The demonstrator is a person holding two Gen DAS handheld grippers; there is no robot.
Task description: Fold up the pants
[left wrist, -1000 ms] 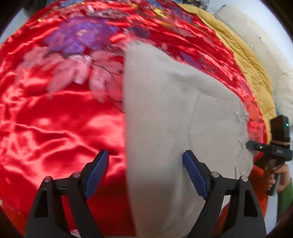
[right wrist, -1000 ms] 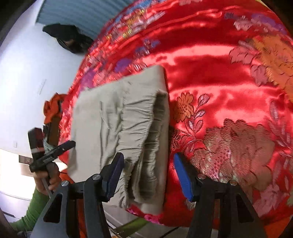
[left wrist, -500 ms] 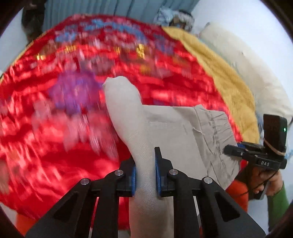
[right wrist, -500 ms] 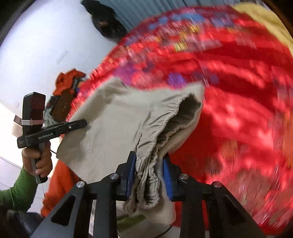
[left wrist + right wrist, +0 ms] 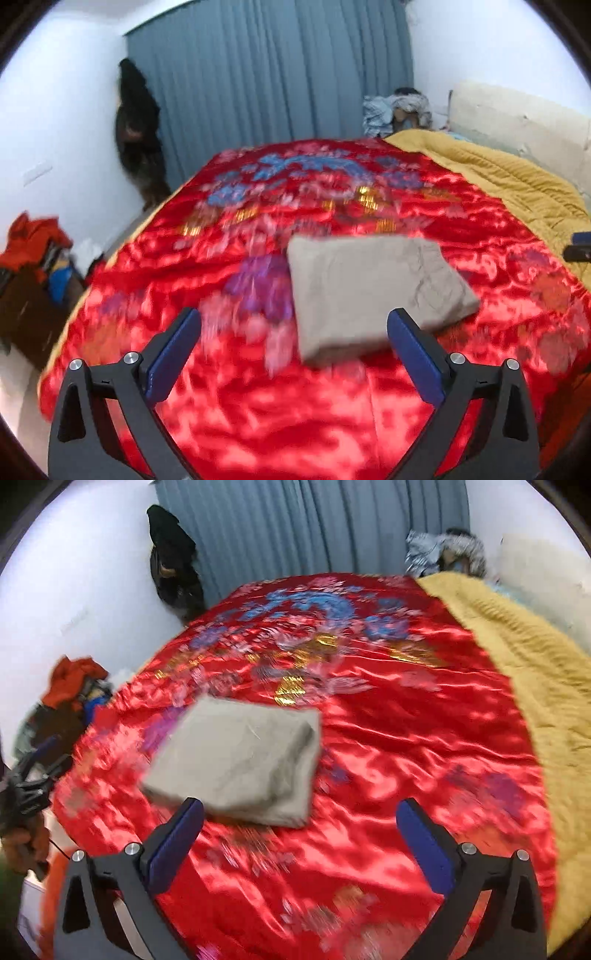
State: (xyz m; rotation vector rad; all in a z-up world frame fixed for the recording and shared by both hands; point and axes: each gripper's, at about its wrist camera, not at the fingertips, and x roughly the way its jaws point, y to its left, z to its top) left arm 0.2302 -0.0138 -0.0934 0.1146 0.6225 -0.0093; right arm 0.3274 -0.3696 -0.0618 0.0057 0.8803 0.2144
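Observation:
The beige pants [image 5: 373,291] lie folded into a thick rectangle on the red satin bedspread [image 5: 258,413]. They also show in the right wrist view [image 5: 240,760]. My left gripper [image 5: 293,354] is open and empty, raised above the bed just short of the bundle's near edge. My right gripper [image 5: 301,845] is open and empty, also back from the bundle, whose near edge lies beyond its left finger [image 5: 173,845]. Both views are blurred by motion.
A mustard blanket [image 5: 517,184] covers the bed's right side, with a cream headboard [image 5: 517,118] behind. Blue curtains [image 5: 273,81] hang at the far end. Clothes piles sit at the far corner [image 5: 395,110] and on furniture at the left [image 5: 33,243].
Half a second ago both grippers were shut on the pants and lifting them. Now both are open, the folded pants lie on the bedspread, and both grippers have pulled back and up.

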